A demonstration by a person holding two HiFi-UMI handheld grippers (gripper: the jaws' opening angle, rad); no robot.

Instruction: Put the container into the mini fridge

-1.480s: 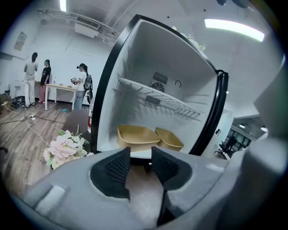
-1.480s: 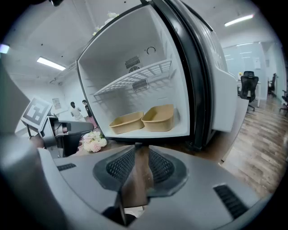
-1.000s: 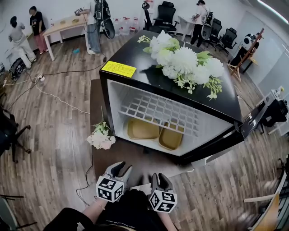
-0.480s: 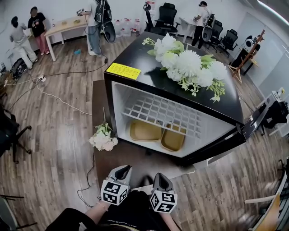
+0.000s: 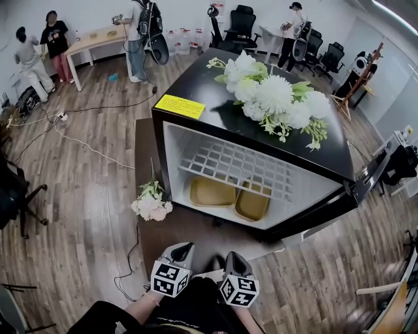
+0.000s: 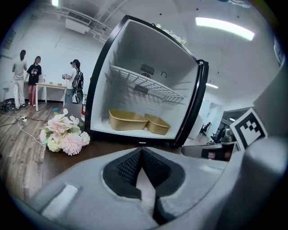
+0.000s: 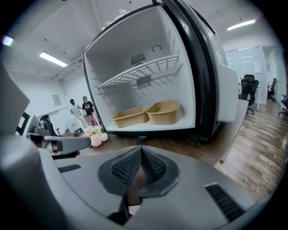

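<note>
Before the mini fridge (image 5: 196,121), the left gripper (image 5: 181,249) is held with jaws just clenched on nothing; the right gripper (image 5: 233,258) is likewise clamped empty. On its floor, the left container (image 5: 212,192) is laid lengthwise across the opening, the right container (image 5: 251,203) slanted just beside it. A bare strip is left along its front edge.

Bright open-plan office space.

Wood-plank floor (image 5: 78,196) in brown-grey tones, crossed by loose cables (image 5: 91,149). White walls (image 5: 91,12) at the far side, with a light wooden table (image 5: 98,37) close by and people (image 5: 57,39) standing around it. Black office chairs (image 5: 241,19) grouped along the back, with more of them toward the right. Wooden stand (image 5: 359,78) just beside those. Long strip lights (image 6: 222,28) glowing on a pale ceiling, and what looks like a glazed partition (image 7: 252,63) off to the right.
</note>
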